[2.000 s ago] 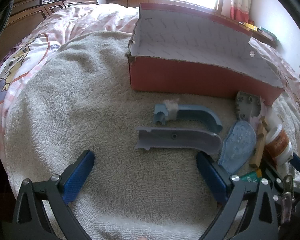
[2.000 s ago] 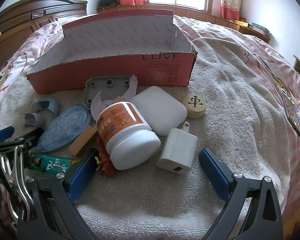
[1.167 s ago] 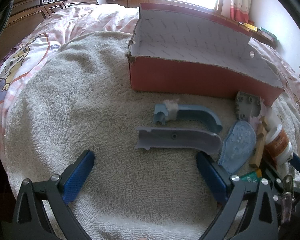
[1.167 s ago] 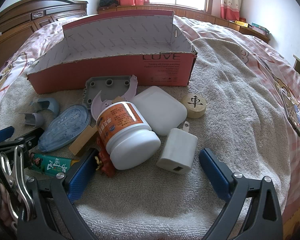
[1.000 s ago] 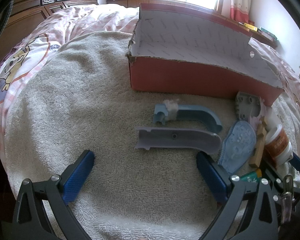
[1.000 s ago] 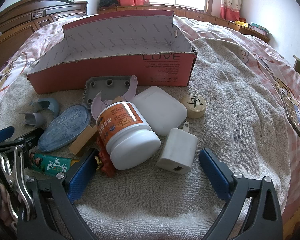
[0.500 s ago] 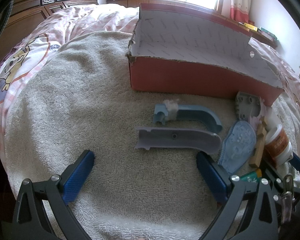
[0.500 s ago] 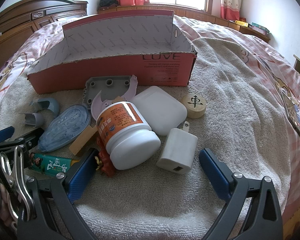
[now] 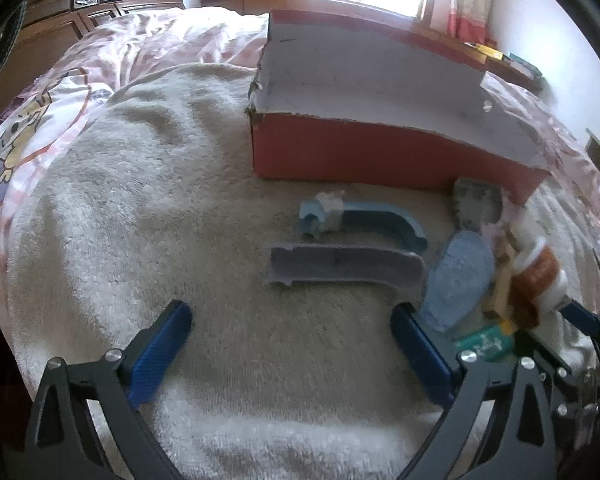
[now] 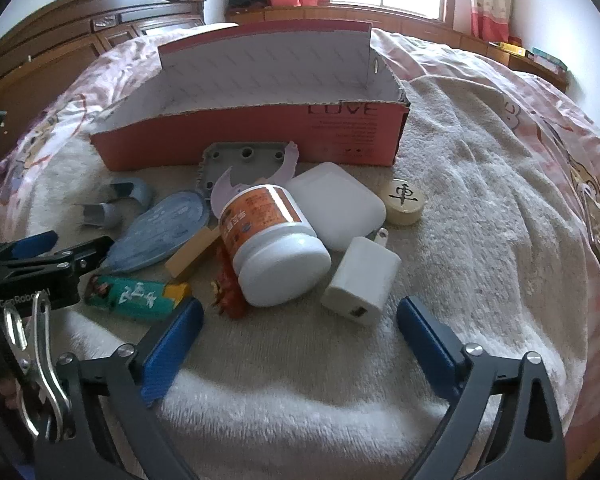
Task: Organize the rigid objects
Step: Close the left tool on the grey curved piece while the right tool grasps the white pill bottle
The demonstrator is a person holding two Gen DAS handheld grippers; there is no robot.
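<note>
An open red cardboard box [image 9: 380,152] [image 10: 252,140] stands on a beige towel. In front of it lie a grey curved plastic shell [image 9: 344,266], a blue curved shell [image 9: 364,220], a blue oval lid [image 10: 164,232], a grey plate [image 10: 240,160], a white bottle with orange label [image 10: 272,236], a white case [image 10: 336,204], a white charger [image 10: 364,276], a wooden chess piece [image 10: 404,200], a wooden block [image 10: 192,252] and a green lighter [image 10: 136,294]. My left gripper [image 9: 292,344] is open, just short of the grey shell. My right gripper [image 10: 300,340] is open, just short of the bottle and charger.
The towel [image 9: 140,200] covers a bed with a pink patterned quilt [image 10: 560,128]. A dark wooden headboard [image 10: 100,28] stands at the far left. A window sill with books [image 10: 540,54] runs along the back. The left gripper's body [image 10: 40,264] shows at the right view's left edge.
Both grippers have risen and drawn back slightly, so the objects sit a little farther from the fingers. The left view is blurred by motion. No object has moved.
</note>
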